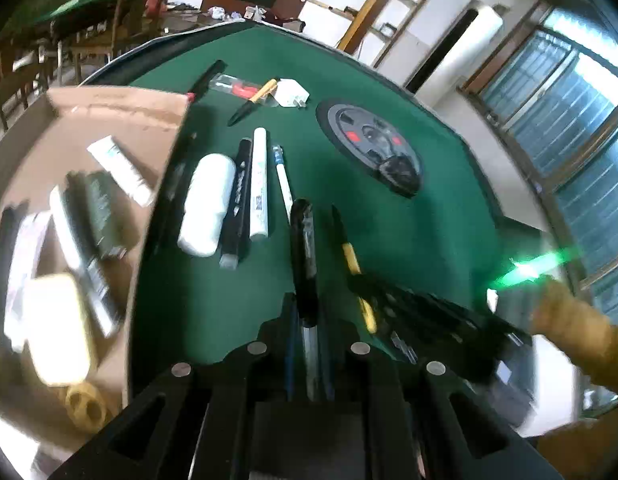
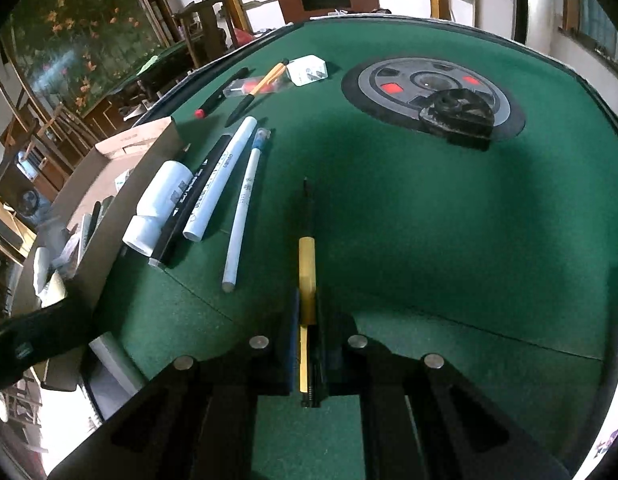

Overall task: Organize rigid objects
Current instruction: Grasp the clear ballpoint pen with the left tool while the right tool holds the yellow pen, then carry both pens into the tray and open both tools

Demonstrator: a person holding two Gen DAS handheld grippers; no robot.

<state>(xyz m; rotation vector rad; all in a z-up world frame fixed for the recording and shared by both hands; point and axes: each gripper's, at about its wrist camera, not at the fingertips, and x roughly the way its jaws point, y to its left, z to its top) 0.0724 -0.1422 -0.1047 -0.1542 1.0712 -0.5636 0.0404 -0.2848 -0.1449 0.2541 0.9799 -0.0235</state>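
In the left wrist view my left gripper (image 1: 305, 316) is shut on a black pen (image 1: 304, 248) that sticks out forward over the green table (image 1: 449, 216). To its right my right gripper (image 1: 413, 316) holds a yellow and black pen (image 1: 351, 260). The right wrist view shows the right gripper (image 2: 307, 316) shut on that yellow and black pen (image 2: 307, 264), its dark tip pointing away. A cardboard box (image 1: 121, 112) at the left holds several items. Beside it lie a white cylinder (image 1: 207, 204), a black marker (image 1: 239, 200), a white marker (image 1: 259, 184) and a white pen (image 1: 284, 184).
At the back lie a black pen with a red end (image 2: 221, 92), a yellow pen (image 2: 261, 84), a clear packet (image 2: 249, 86) and a white plug (image 2: 307, 70). A round grey disc (image 2: 433, 92) with a black piece on it sits in the table's middle. A sleeve (image 1: 581, 340) is at the right.
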